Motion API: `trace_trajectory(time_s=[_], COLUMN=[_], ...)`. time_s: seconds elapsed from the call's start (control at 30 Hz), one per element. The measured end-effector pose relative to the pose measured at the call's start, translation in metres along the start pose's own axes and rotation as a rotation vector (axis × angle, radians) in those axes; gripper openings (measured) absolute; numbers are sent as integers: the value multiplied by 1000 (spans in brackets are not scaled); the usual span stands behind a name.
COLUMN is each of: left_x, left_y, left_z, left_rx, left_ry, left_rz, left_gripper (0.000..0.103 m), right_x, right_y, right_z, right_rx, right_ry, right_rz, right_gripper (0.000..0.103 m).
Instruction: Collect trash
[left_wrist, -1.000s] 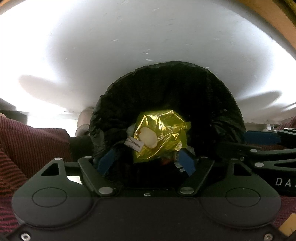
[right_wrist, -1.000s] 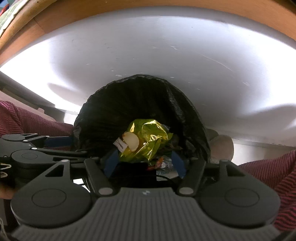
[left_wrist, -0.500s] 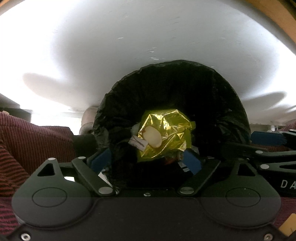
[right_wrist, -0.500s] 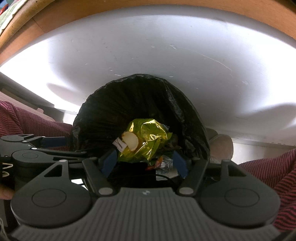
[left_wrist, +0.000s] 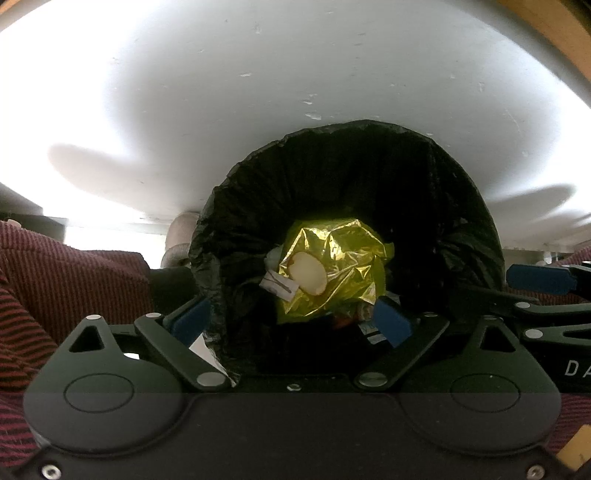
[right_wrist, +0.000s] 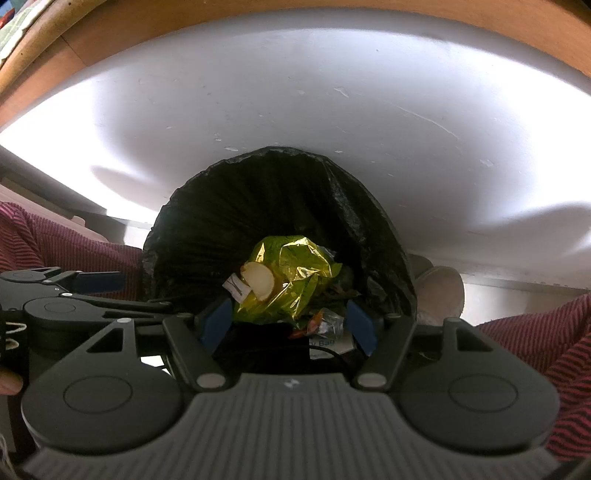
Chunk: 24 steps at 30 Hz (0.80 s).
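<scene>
A bin lined with a black bag (left_wrist: 351, 177) (right_wrist: 280, 192) fills the middle of both wrist views. Inside lies a crumpled yellow foil packet (left_wrist: 343, 266) (right_wrist: 295, 273) with a pale oval print and a white tag; other wrappers (right_wrist: 323, 326) lie under it. My left gripper (left_wrist: 291, 319) is open above the bin's near rim, one blue pad outside the bag's left wall, the other over the inside. My right gripper (right_wrist: 289, 325) is open over the bin mouth, holding nothing. Each gripper also shows at the edge of the other's view.
A white surface (left_wrist: 258, 92) lies behind the bin, with a wooden edge (right_wrist: 184, 22) beyond it. Maroon striped cloth on a person (left_wrist: 55, 280) (right_wrist: 535, 339) flanks the bin. A beige rounded object (right_wrist: 439, 291) sits beside the bin.
My left gripper's jaws have spread wider and its view has slid left, so the bin sits further right. The right gripper's jaws have opened slightly. The packet stays in the bin.
</scene>
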<state>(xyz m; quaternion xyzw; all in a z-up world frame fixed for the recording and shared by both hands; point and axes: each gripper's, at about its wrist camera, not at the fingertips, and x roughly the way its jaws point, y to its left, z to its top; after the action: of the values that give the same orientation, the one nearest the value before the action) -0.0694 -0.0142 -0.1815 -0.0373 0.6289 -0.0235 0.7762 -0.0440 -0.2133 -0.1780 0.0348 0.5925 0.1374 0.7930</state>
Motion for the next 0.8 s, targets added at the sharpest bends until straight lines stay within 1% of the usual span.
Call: trace_trajectory(time_s=[0.13, 0.6, 0.8], left_x=[-1, -2, -1], left_y=[1, 1, -3], left_z=[0, -1, -1], left_rx=[-9, 1, 21], left_ry=[-5, -24, -23], left_rz=[4, 6, 32], left_gripper=[101, 103, 103], right_x=[1, 1, 1], right_y=[-2, -3, -2], right_z=[0, 0, 0], right_rx=[1, 8, 8], right_ry=[-1, -1, -1], right_rz=[-1, -8, -9], right_gripper=[79, 79, 79])
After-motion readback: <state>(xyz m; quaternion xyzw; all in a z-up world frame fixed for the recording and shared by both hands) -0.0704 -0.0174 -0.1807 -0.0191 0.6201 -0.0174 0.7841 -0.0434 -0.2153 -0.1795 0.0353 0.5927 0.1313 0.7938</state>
